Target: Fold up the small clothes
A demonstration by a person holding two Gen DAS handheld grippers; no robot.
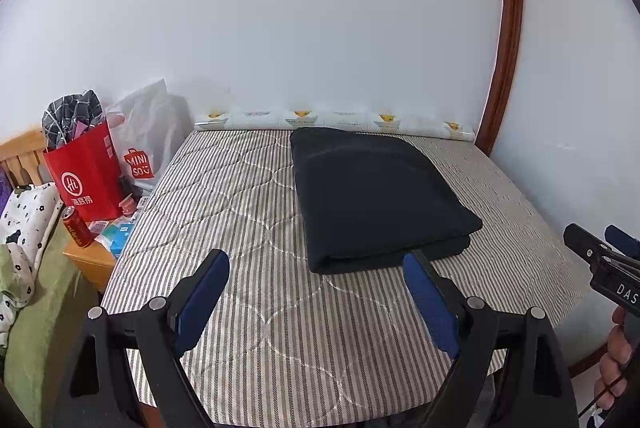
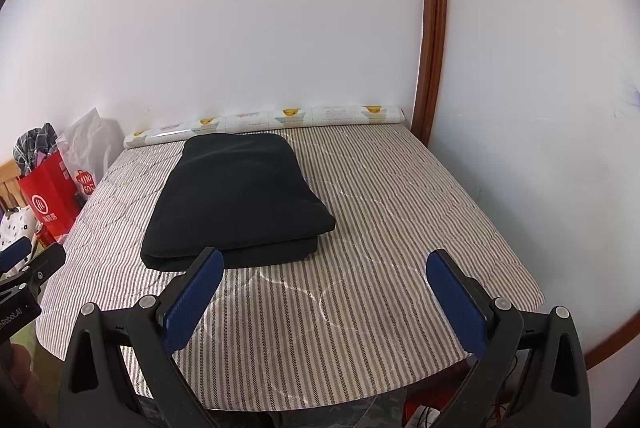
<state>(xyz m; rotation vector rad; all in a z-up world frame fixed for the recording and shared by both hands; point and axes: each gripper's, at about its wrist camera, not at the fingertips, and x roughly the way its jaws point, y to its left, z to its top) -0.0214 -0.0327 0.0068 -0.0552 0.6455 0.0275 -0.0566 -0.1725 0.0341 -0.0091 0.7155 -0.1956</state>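
Dark garment (image 1: 376,195) lies on striped bed (image 1: 240,328), already folded into thick rectangular stack, layers visible at near edge. Sits just ahead of left tool (image 1: 316,304), ahead and to left of right tool (image 2: 324,304). Both tools spread wide, pinching nothing, hovering short of cloth, no contact. Judgement: fold looks about finished; perhaps one last halving or tidy of lower layer poking out at near corner. No other loose clothes on bed.
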